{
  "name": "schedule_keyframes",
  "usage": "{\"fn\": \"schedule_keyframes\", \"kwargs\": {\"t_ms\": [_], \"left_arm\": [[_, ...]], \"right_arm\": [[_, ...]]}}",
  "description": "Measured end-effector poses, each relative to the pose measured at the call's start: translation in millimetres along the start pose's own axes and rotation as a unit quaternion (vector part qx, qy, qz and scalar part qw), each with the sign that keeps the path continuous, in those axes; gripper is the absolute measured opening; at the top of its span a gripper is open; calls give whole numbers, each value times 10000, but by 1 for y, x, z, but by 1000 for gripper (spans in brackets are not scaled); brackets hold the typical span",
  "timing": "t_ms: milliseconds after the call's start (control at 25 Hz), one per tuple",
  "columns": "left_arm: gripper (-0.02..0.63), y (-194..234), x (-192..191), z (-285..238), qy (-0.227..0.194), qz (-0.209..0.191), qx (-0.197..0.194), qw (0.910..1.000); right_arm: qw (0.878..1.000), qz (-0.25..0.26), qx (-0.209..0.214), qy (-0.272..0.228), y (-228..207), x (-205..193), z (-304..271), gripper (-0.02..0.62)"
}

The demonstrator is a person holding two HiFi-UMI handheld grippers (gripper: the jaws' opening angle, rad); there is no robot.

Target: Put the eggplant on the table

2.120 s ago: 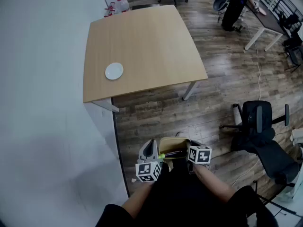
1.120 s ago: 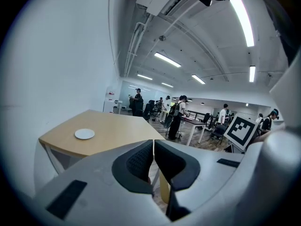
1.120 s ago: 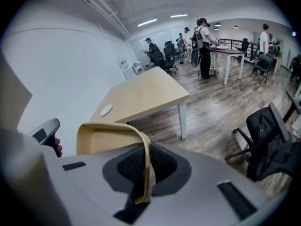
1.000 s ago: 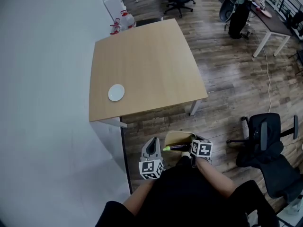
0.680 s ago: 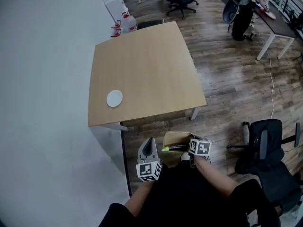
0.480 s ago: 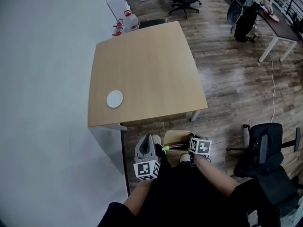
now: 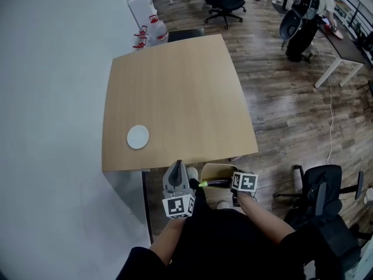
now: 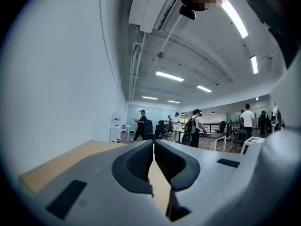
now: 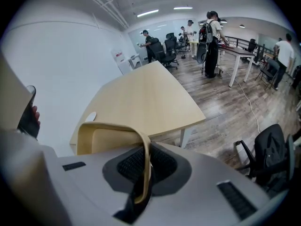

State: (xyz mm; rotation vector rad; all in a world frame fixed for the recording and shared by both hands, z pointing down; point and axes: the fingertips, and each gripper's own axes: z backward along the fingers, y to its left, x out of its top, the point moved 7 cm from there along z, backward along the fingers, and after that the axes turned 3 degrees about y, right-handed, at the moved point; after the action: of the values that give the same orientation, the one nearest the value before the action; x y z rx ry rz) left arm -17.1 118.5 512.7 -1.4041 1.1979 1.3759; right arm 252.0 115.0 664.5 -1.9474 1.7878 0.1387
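- Head view: the eggplant point(image 7: 218, 183) sits in a tan open-top container point(image 7: 217, 169), not yet on the table point(image 7: 175, 98), which is at 12 o'clock from it.
- Its long axis runs roughly 9-to-3, with the green stem end at 9, pointing at the left gripper point(image 7: 178, 168) just beside it.
- The left gripper's jaws are pressed together on nothing, so I'd guess it's the free one for the grab.
- The right gripper point(image 7: 234, 185) is at the 3 o'clock end, pinched on the container's rim.
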Motion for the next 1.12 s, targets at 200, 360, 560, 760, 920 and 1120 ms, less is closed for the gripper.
{"fn": "schedule_keyframes", "kwargs": {"t_ms": [200, 360, 560, 760, 920, 1120], "left_arm": [[21, 31, -5, -52, 95, 152, -112, 9998], [21, 54, -4, -86, 152, 193, -273, 9993], [21, 74, 10, -125, 54, 180, -523, 9985], [21, 98, 9, -155, 117, 363, -634, 9973], [21, 116, 5, -172, 193, 446, -691, 9964], [21, 139, 4, -189, 251, 601, -796, 9947]], "right_arm": [[9997, 50, -232, 109, 14, 46, -34, 74], [9987, 43, -394, 327, 27, 71, -61, 74], [9966, -226, -504, 604, 38, 95, -90, 74], [9951, -305, -599, 719, 53, 120, -109, 74], [9945, -307, -619, 781, 69, 144, -123, 74], [9941, -235, -611, 869, 91, 175, -144, 74]]}}
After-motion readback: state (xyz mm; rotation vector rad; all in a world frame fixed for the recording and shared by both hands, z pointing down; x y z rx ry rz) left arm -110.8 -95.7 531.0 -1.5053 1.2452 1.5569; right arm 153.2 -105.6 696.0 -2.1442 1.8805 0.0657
